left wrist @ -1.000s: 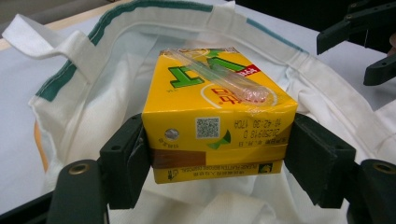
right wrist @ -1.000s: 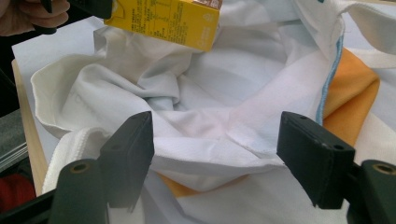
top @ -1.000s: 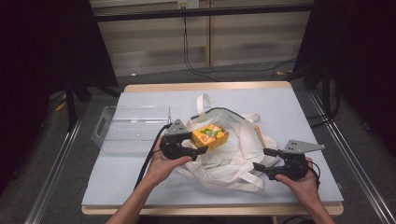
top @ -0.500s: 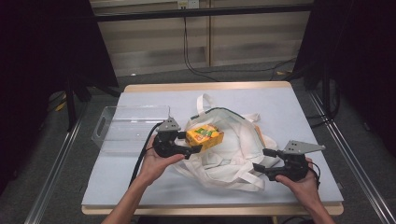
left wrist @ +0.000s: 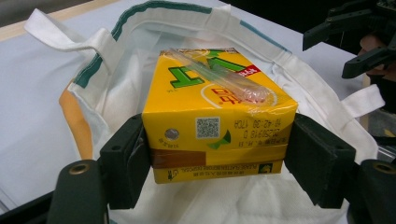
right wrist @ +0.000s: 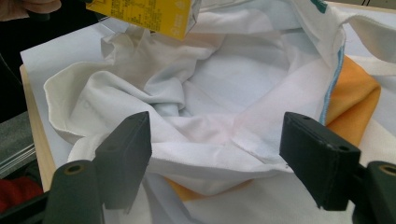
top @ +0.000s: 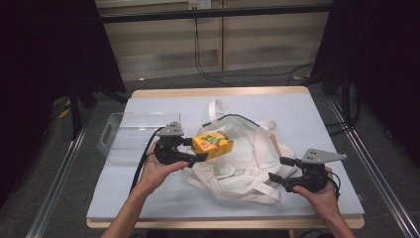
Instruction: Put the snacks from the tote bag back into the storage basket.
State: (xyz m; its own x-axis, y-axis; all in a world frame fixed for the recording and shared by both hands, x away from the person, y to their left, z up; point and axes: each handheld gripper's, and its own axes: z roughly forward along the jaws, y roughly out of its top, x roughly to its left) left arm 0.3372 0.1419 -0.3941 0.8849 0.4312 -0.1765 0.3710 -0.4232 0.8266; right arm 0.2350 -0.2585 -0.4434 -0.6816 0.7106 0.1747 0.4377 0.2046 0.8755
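While the left claw point(left wrist: 215, 158) clamps the yellow carton point(left wrist: 217, 116) lying flat, long axis pointing away; right claw point(right wrist: 217, 154) gapes.

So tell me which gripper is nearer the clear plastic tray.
Left. The left gripper, shut on the yellow juice carton, sits just beside the clear plastic tray. The right gripper is open at the white tote bag's far side, well away.

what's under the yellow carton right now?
White tote bag cloth lies below the yellow carton, which the left gripper clamps by its sides above the bag's open mouth. The carton's underside and the cloth directly beneath it are hidden.
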